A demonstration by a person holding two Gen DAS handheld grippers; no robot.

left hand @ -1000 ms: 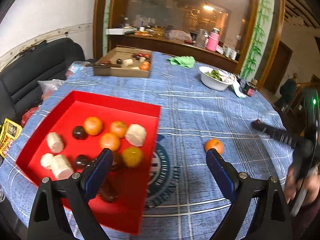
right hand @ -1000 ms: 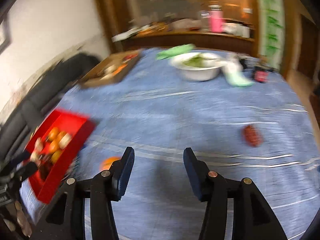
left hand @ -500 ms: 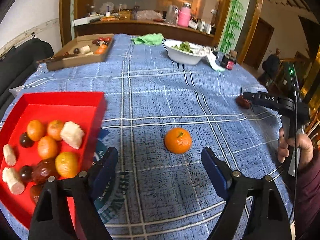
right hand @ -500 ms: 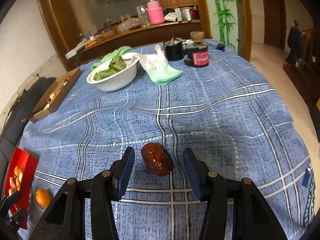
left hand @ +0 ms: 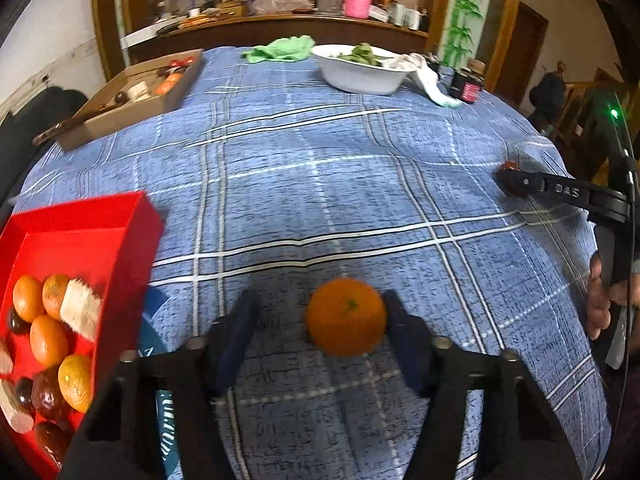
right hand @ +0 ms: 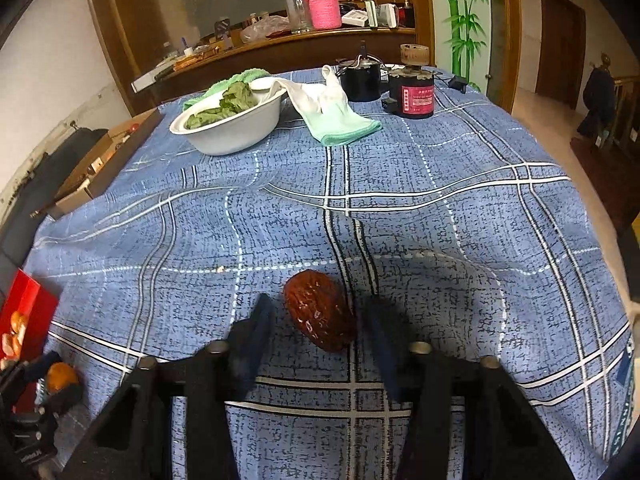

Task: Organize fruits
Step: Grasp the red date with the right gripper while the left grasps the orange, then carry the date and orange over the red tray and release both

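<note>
An orange tangerine (left hand: 346, 315) lies on the blue plaid cloth between the fingers of my left gripper (left hand: 320, 320), which is open; the right finger is close to it, the left finger apart. A red tray (left hand: 92, 236) at the left holds several tangerines, dark fruits and pale pieces. A wrinkled red date (right hand: 320, 316) lies between the fingers of my right gripper (right hand: 318, 322), which is open around it. The right gripper also shows in the left wrist view (left hand: 516, 182) at the far right, and the left gripper with the tangerine (right hand: 60, 376) in the right wrist view.
A cardboard box (left hand: 132, 100) with fruits sits at the back left. A white bowl of greens (left hand: 360, 70), a green cloth (left hand: 280, 48), a white-green towel (right hand: 332, 112) and two dark jars (right hand: 414, 88) stand at the back. A black sofa (left hand: 24, 132) is left of the table.
Both grippers moved forward: the tangerine now sits between the left fingers and the date between the right fingers. The left view swung right, leaving the red tray at the left edge.
</note>
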